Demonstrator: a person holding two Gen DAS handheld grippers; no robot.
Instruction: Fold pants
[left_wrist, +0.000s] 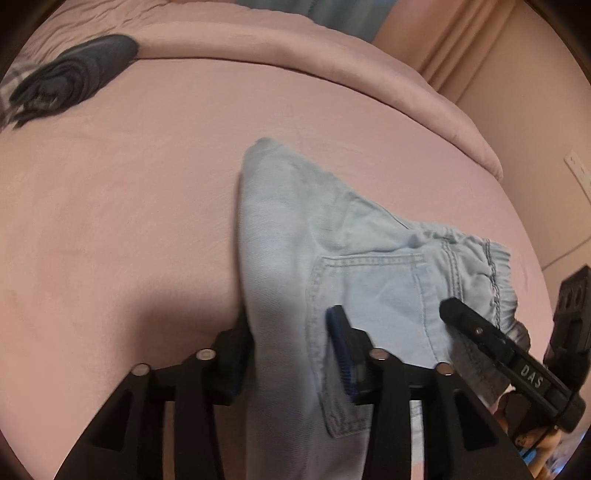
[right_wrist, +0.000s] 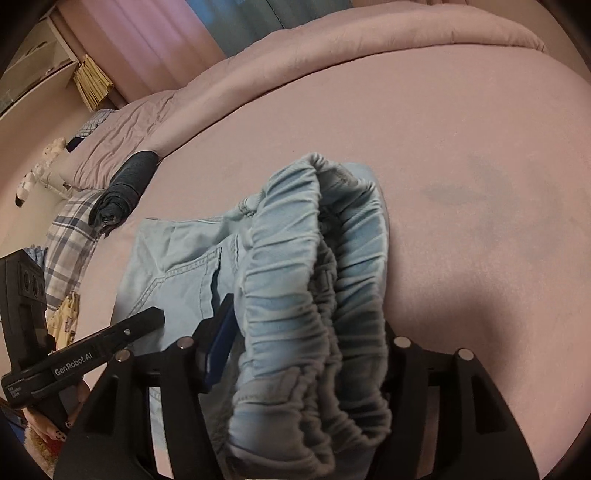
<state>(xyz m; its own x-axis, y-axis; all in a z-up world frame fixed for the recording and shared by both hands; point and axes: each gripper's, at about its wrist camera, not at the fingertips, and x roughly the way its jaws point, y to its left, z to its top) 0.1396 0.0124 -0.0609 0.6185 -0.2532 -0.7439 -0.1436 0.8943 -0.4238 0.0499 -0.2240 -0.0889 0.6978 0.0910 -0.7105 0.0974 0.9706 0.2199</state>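
Light blue denim pants (left_wrist: 332, 236) lie bunched on the pink bed (left_wrist: 129, 203), back pocket up, elastic waistband to the right. My left gripper (left_wrist: 291, 354) is shut on a fold of the pants beside the pocket. My right gripper (right_wrist: 306, 350) is shut on the gathered elastic waistband (right_wrist: 288, 280), which drapes between its fingers. The right gripper also shows in the left wrist view (left_wrist: 491, 343), at the waistband. The left gripper shows in the right wrist view (right_wrist: 110, 343), at the pants' left side. The legs hang hidden below the grippers.
A rolled dark grey garment (left_wrist: 70, 81) lies at the far left of the bed (right_wrist: 443, 129), next to a plaid cloth (right_wrist: 70, 240). A folded pink quilt (left_wrist: 295, 51) runs along the bed's far edge. A wall and curtain (left_wrist: 480, 44) stand to the right.
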